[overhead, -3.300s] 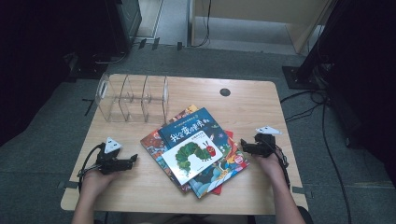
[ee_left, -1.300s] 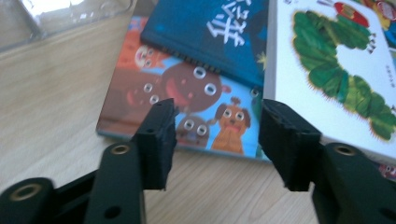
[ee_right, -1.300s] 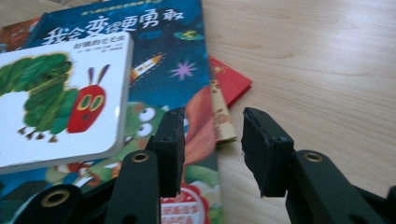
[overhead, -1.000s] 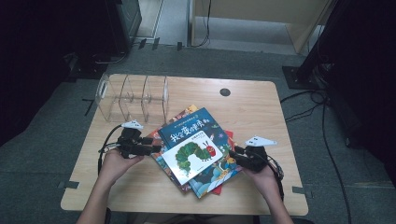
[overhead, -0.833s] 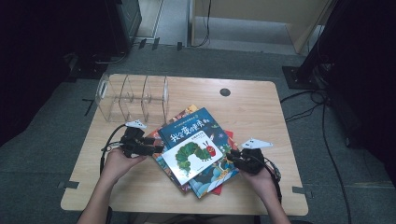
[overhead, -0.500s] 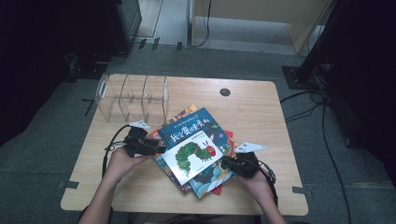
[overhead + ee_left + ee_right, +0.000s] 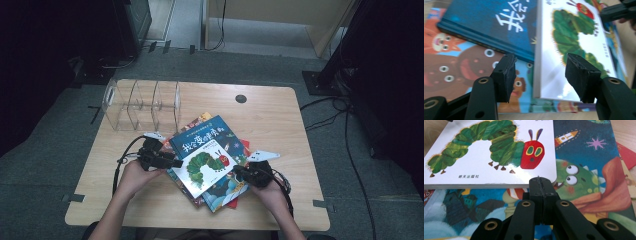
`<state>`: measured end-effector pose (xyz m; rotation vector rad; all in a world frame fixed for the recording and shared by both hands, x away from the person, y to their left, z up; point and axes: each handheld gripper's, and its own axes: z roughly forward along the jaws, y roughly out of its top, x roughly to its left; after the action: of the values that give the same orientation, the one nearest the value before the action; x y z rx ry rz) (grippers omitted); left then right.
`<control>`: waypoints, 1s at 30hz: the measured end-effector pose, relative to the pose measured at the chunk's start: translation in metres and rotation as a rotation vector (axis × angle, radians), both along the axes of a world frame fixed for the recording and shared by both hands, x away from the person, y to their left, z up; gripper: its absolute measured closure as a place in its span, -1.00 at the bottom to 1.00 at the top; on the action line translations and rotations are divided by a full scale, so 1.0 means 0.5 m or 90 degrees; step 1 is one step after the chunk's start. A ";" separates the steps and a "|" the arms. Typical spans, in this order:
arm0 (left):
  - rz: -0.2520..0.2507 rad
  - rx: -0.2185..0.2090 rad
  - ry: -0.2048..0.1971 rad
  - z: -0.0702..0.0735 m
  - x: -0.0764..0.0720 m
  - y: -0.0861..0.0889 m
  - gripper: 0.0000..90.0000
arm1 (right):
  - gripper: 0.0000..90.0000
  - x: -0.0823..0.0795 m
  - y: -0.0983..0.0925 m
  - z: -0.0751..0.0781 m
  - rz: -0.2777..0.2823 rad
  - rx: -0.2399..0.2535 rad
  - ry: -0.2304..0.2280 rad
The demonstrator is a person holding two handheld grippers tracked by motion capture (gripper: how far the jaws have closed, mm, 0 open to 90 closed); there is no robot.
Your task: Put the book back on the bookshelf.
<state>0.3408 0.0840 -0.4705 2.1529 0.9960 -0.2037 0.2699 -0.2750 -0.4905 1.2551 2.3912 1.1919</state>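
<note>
Dim room, lit table; glossy cover glare.

My tongs (image 7: 541,185) are black. The top book (image 7: 206,166) is white with a green caterpillar, its head red. Under it lies a dark blue book (image 7: 202,137) with white lettering, on a pale wood worktop (image 7: 280,112).

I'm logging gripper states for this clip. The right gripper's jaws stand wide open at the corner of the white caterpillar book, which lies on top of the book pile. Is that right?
Not quite. The right gripper has its jaws closed together, pad against pad, with nothing between them, as the right gripper view shows. The rest holds: it sits at the corner of the white caterpillar book, which lies on top of the book pile.
</note>
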 end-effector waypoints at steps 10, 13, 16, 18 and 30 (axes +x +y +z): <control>0.005 0.018 0.016 -0.011 -0.016 -0.006 0.02 | 1.00 0.025 0.013 -0.003 0.003 0.014 0.002; 0.008 0.017 0.023 -0.011 -0.021 -0.007 0.02 | 1.00 0.032 0.019 -0.003 0.002 0.015 0.001; 0.004 0.012 0.032 -0.013 -0.027 -0.010 0.04 | 1.00 0.040 0.025 -0.004 0.004 0.012 -0.004; 0.003 0.015 0.032 -0.013 -0.031 -0.015 0.03 | 1.00 0.047 0.030 -0.004 0.007 0.011 -0.008; 0.031 0.034 0.047 -0.007 -0.029 -0.015 0.01 | 1.00 0.064 0.037 -0.006 0.005 0.024 -0.007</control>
<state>0.3261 0.0767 -0.4738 2.1795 1.1064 -0.2374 0.3021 -0.2567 -0.4932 1.2476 2.3792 1.2475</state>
